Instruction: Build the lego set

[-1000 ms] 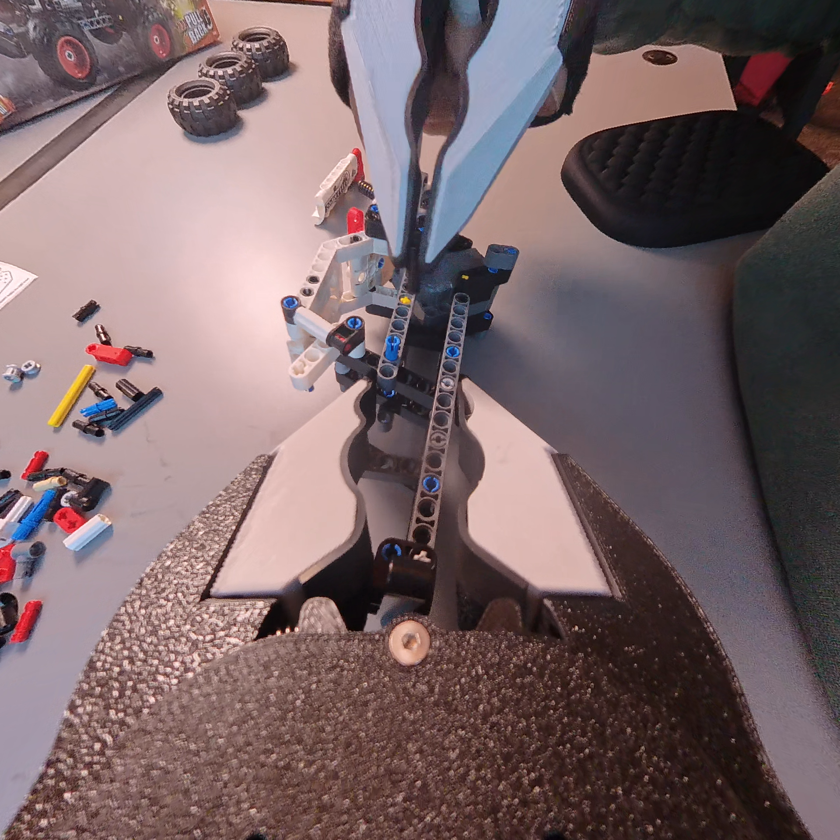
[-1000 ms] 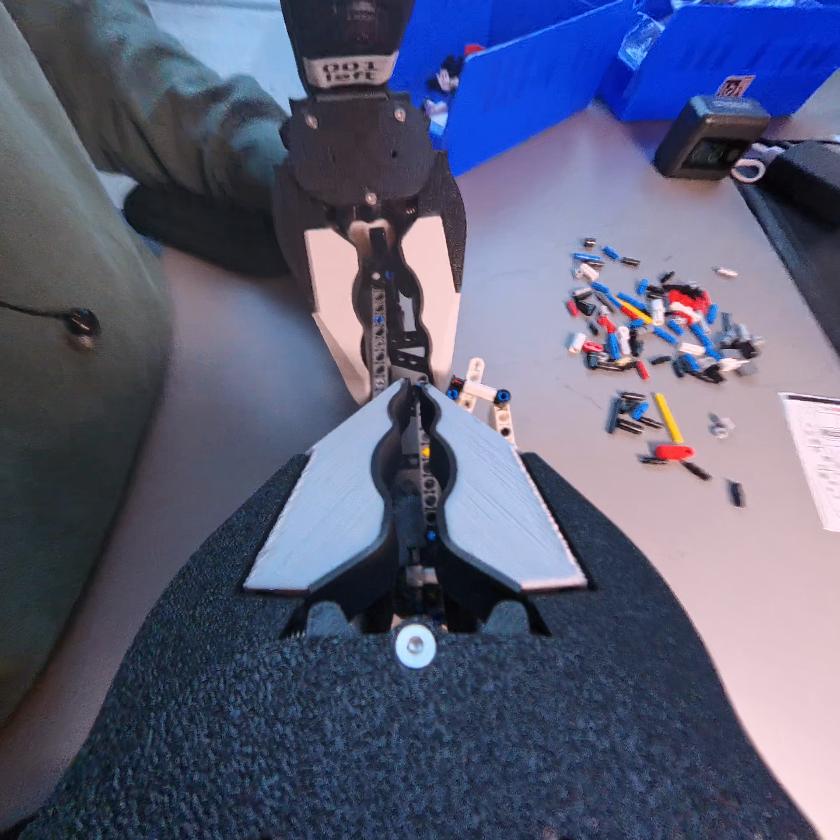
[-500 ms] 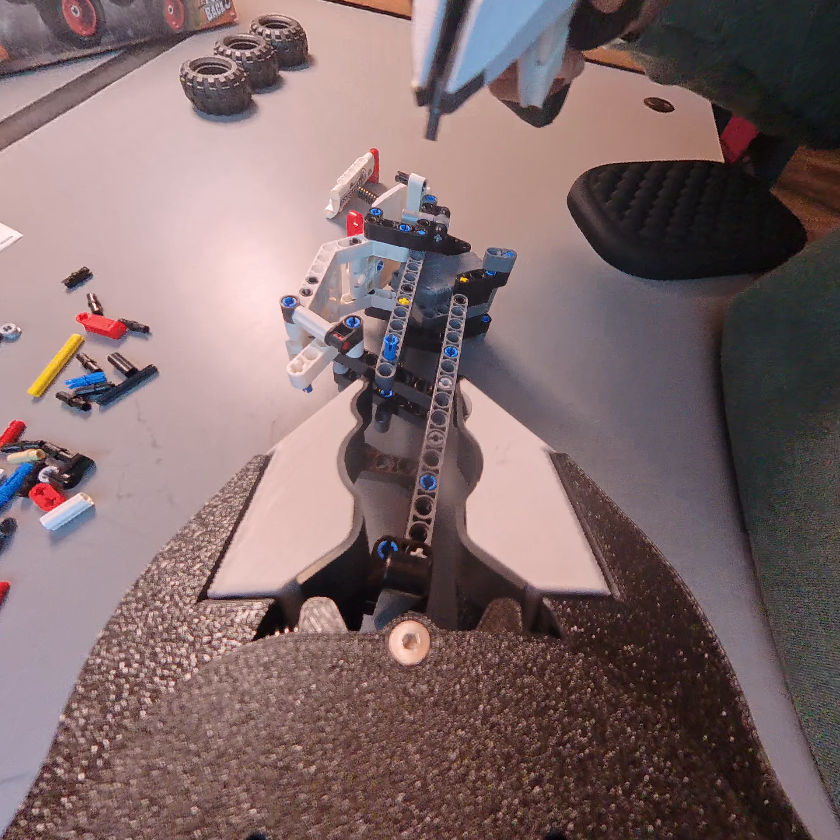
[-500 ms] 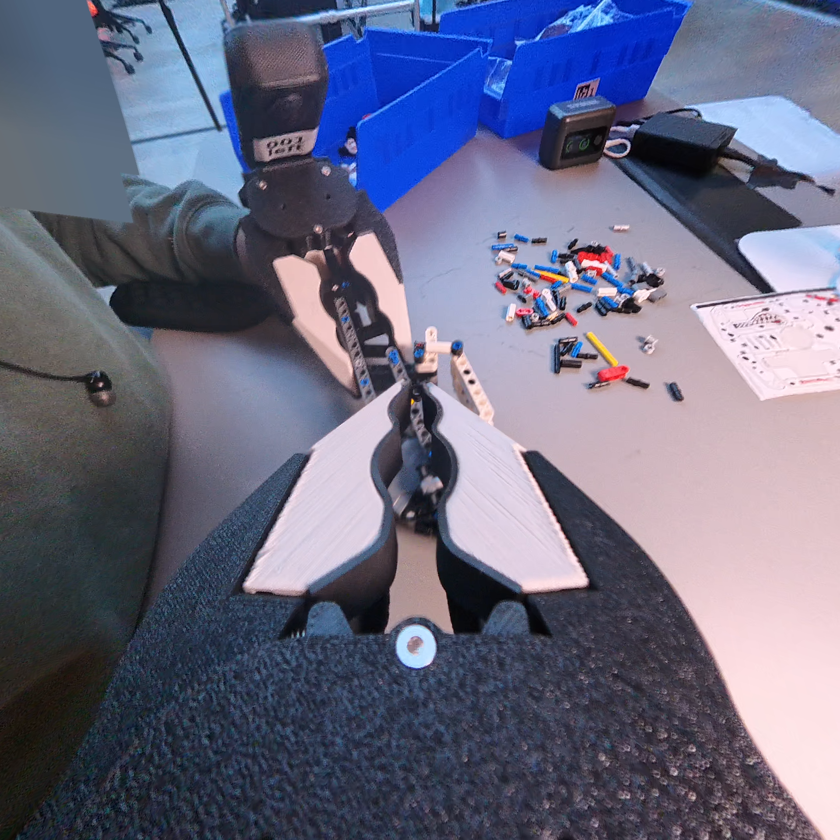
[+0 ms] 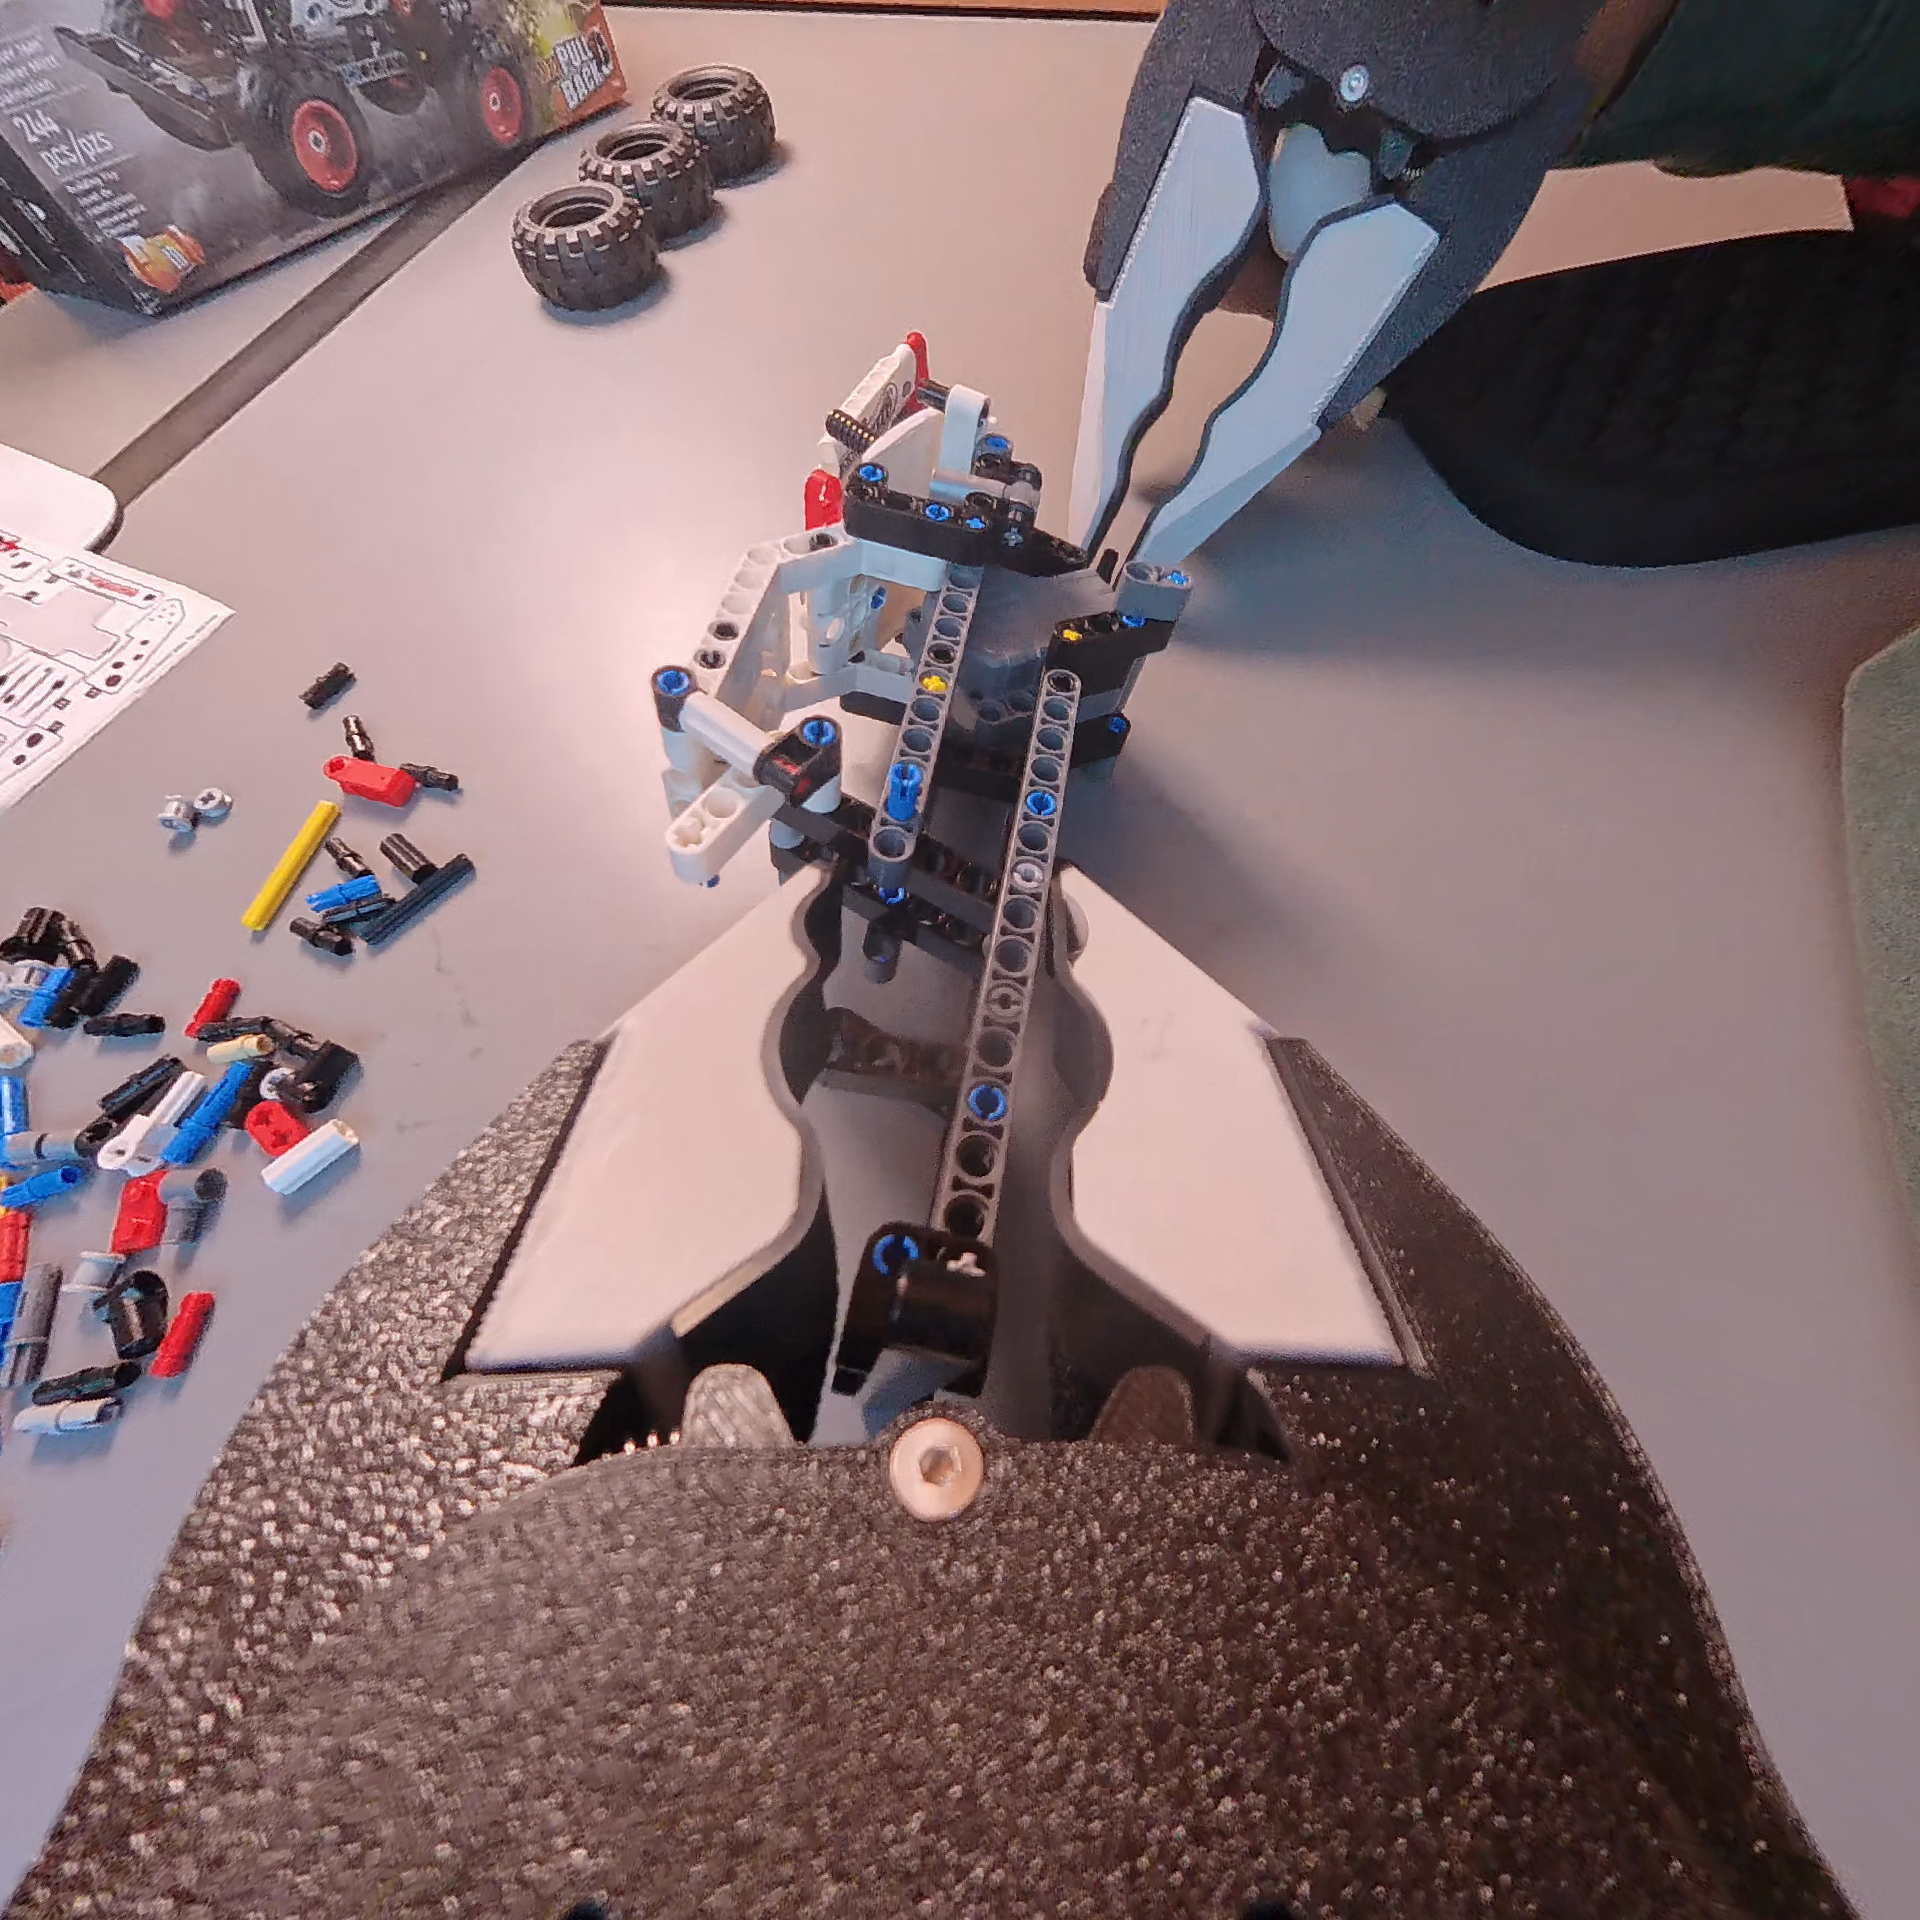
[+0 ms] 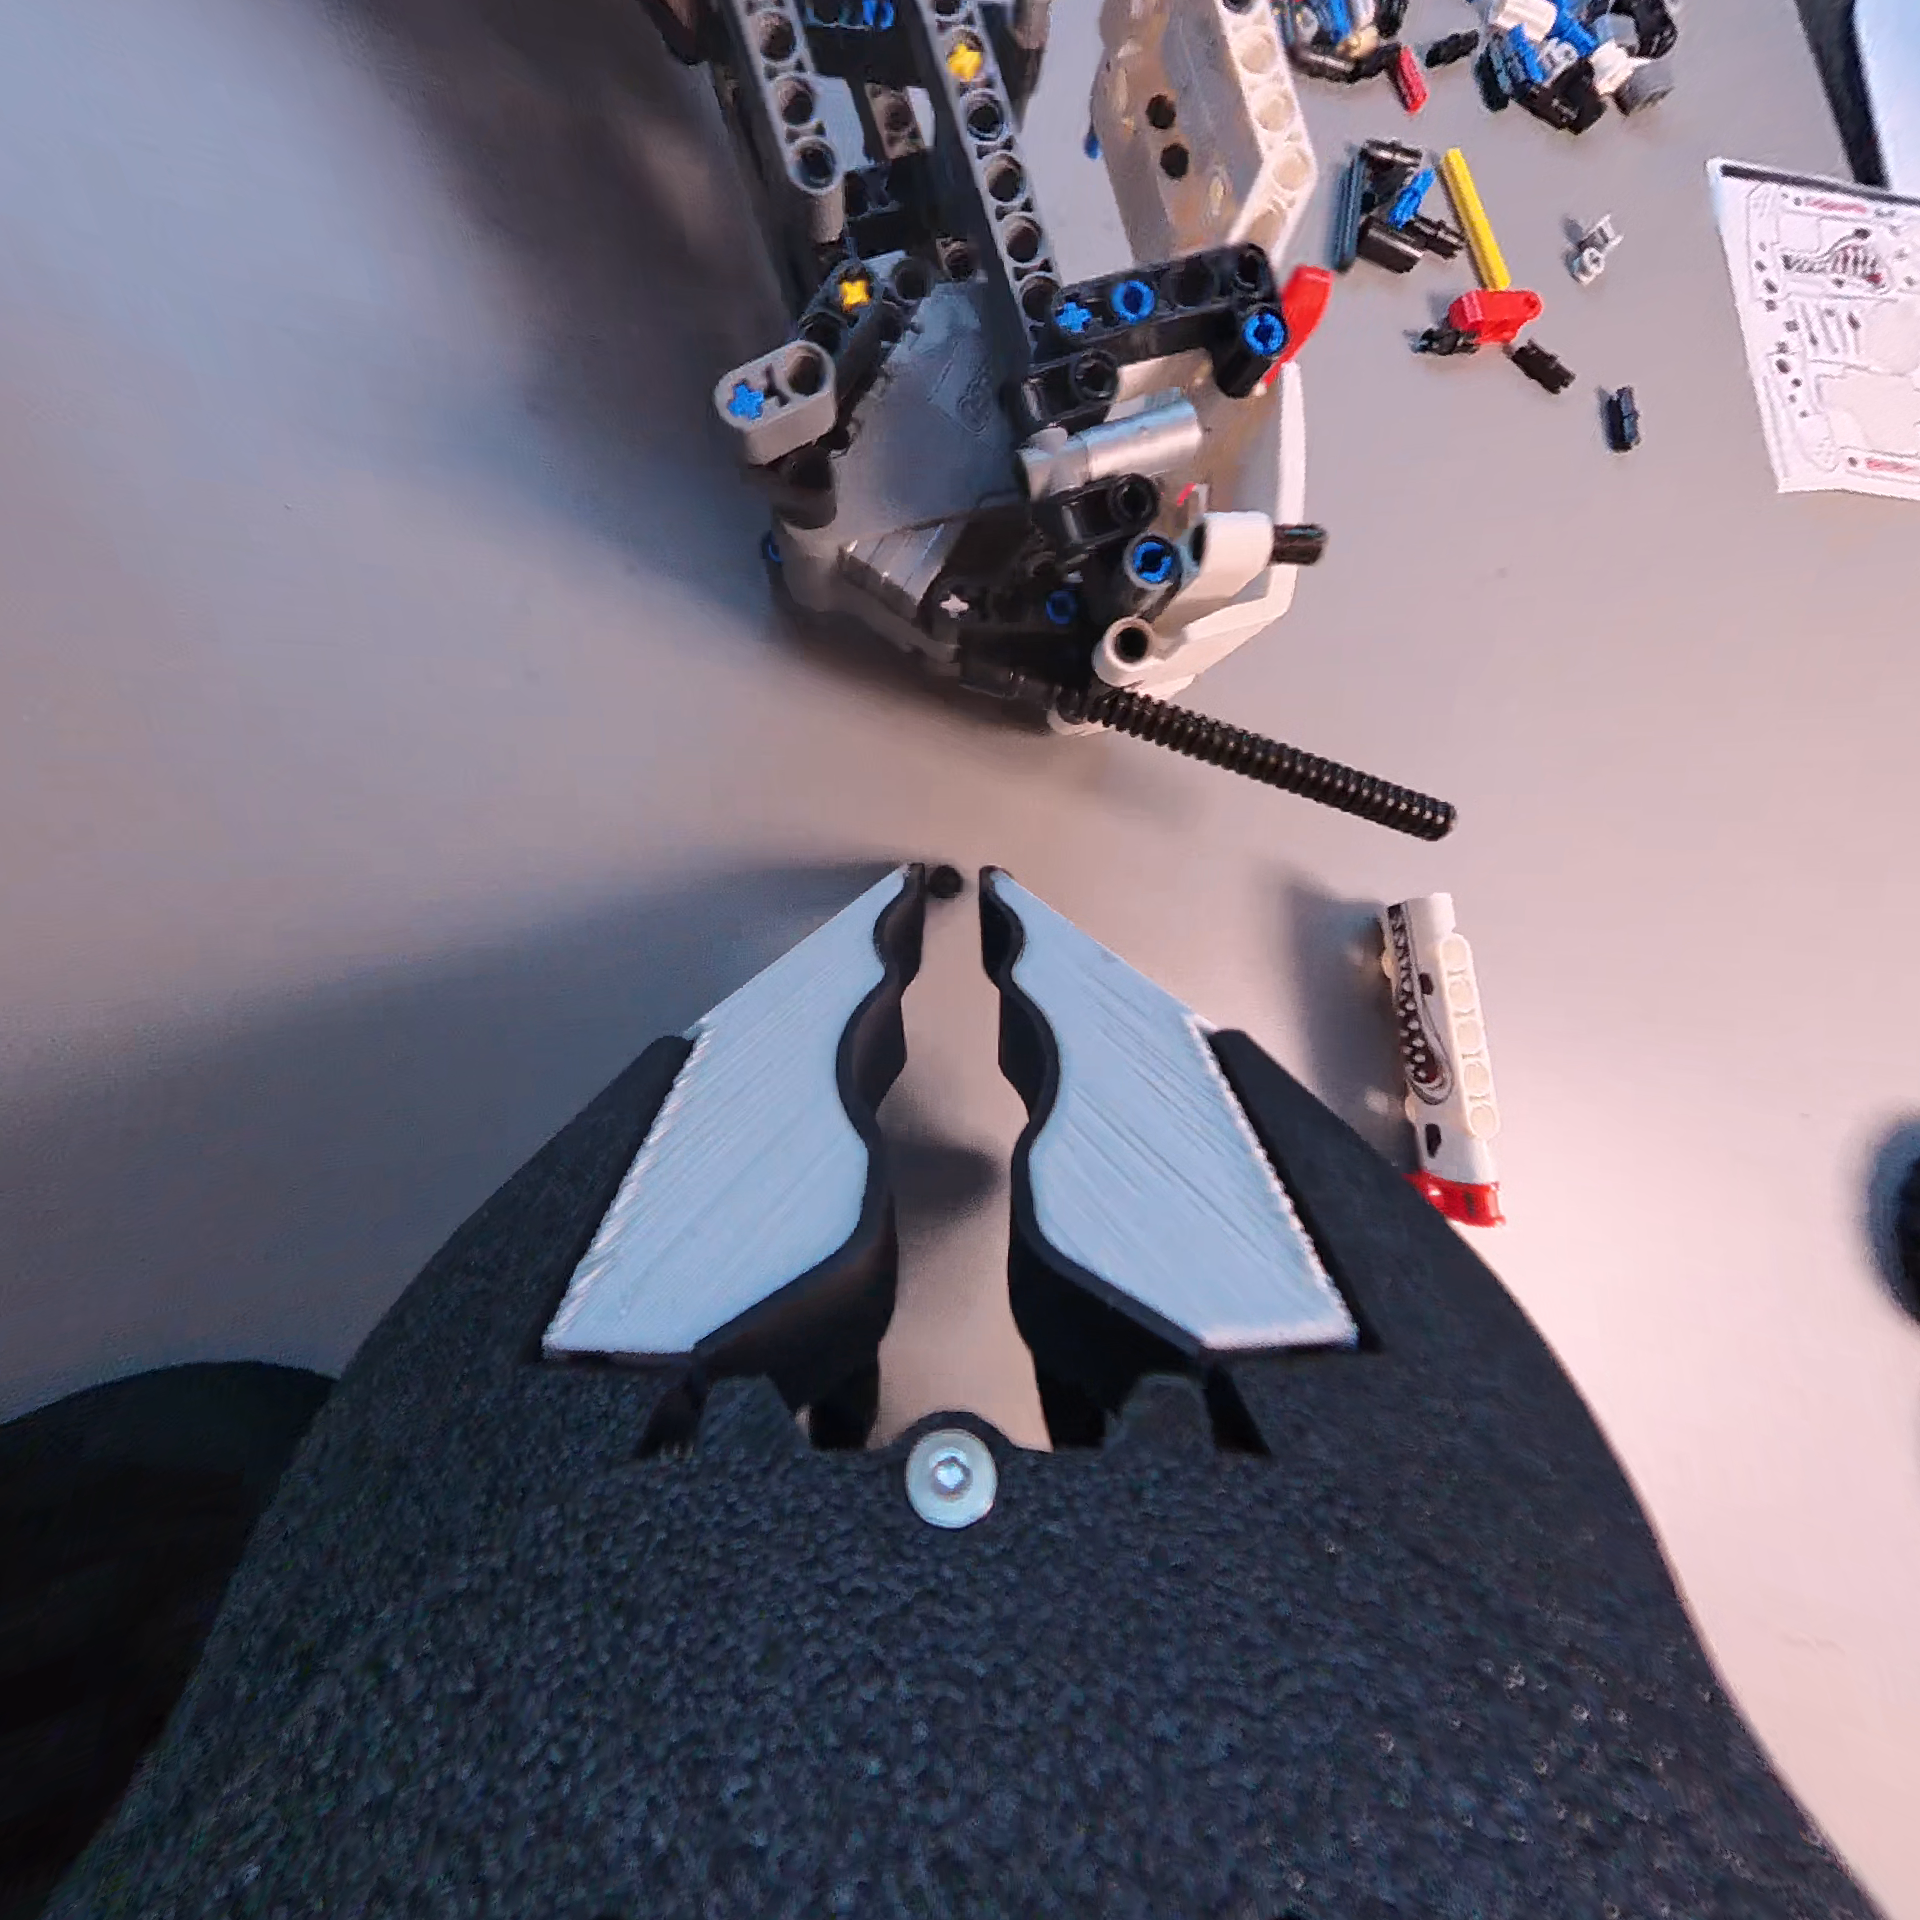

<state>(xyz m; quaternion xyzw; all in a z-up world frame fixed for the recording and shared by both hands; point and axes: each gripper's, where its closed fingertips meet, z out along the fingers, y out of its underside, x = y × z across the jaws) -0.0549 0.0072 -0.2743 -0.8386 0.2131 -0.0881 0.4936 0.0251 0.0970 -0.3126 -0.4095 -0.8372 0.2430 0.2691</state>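
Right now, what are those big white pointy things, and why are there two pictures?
Those are the fingers of two hand-held grabbers. A person squeezes one in each hand, so there is no robot. Each grabber has a camera looking along its fingers, giving one picture each.

In the left grabber's picture, the left gripper is clamped on the half-built lego model, and the right gripper shows at the top.

In the other picture, the right gripper's fingers are slightly apart around a tiny black bit. I cannot tell whether it is pinched.

On the grey table lie loose pieces, three tyres, the set's box, a printed sheet and a white piece with a red end.
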